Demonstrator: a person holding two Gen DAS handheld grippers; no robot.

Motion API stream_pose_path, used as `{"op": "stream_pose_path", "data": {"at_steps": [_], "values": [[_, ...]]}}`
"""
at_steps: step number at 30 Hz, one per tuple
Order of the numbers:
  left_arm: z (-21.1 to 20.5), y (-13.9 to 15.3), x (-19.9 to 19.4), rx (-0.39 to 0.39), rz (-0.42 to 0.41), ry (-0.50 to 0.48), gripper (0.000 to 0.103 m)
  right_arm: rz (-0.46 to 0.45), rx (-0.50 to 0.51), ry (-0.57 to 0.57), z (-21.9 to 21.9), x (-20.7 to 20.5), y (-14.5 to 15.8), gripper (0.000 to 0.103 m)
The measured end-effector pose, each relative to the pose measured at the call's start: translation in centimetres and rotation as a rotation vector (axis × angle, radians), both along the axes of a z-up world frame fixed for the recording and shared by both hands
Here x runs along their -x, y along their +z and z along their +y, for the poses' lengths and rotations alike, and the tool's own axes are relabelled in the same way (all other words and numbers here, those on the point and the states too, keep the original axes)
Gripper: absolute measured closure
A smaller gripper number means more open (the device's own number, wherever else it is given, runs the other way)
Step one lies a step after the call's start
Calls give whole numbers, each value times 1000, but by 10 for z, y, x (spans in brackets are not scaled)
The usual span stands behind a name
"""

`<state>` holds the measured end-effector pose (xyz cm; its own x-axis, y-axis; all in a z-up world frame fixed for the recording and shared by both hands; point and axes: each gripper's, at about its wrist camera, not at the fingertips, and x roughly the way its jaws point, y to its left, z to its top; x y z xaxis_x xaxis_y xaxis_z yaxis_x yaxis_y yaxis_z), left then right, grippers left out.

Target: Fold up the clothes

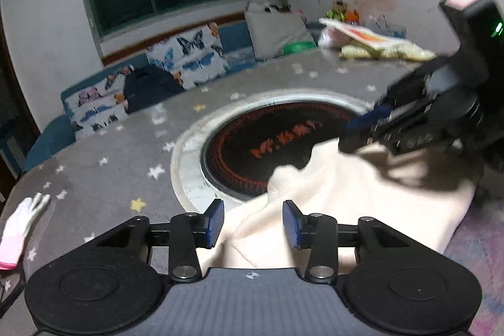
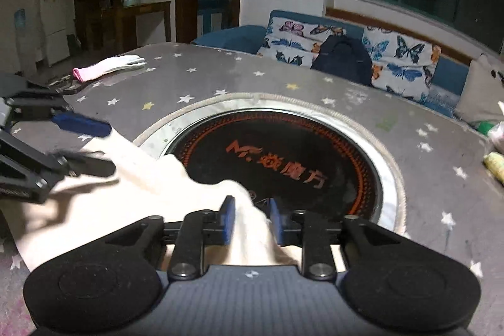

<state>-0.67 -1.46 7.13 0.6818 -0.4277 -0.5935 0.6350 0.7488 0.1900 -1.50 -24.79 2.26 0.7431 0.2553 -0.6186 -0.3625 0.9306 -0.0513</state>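
A cream garment (image 1: 346, 194) lies on the grey star-print table cover, partly over the round black cooktop (image 1: 267, 144). My left gripper (image 1: 253, 224) is open, its blue pads on either side of a bunched edge of the cloth. It also shows in the right wrist view (image 2: 91, 144), open over the garment's left part. My right gripper (image 2: 250, 224) has its jaws partly closed around a raised fold of the garment (image 2: 151, 178); whether the pads pinch it I cannot tell. It also shows in the left wrist view (image 1: 362, 128), blurred, over the cloth's far edge.
A white and pink glove (image 1: 19, 225) lies at the table's left edge; it also shows in the right wrist view (image 2: 107, 66). Folded clothes (image 1: 378, 43) sit at the far right. A butterfly-print sofa (image 2: 362, 52) with a dark backpack (image 2: 343, 59) stands behind the table.
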Motion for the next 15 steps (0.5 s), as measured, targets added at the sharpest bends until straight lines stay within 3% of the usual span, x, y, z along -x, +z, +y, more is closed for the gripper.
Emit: {"op": "stream_pose_path", "data": {"at_steps": [2, 3, 4, 9, 15], "values": [[-3, -6, -2, -22, 9, -11, 74, -3, -15, -7, -1, 2, 2, 68], [-4, -8, -3, -26, 11, -10, 88, -4, -24, -10, -2, 3, 3, 67], [-5, -10, -4, -29, 13, -8, 93, -8, -32, -11, -3, 5, 4, 65], [-6, 6, 5, -18, -99, 32, 95, -30, -35, 8, -5, 24, 6, 61], [-15, -21, -11, -108, -67, 62, 93, -17, -35, -25, -9, 26, 0, 62]]}}
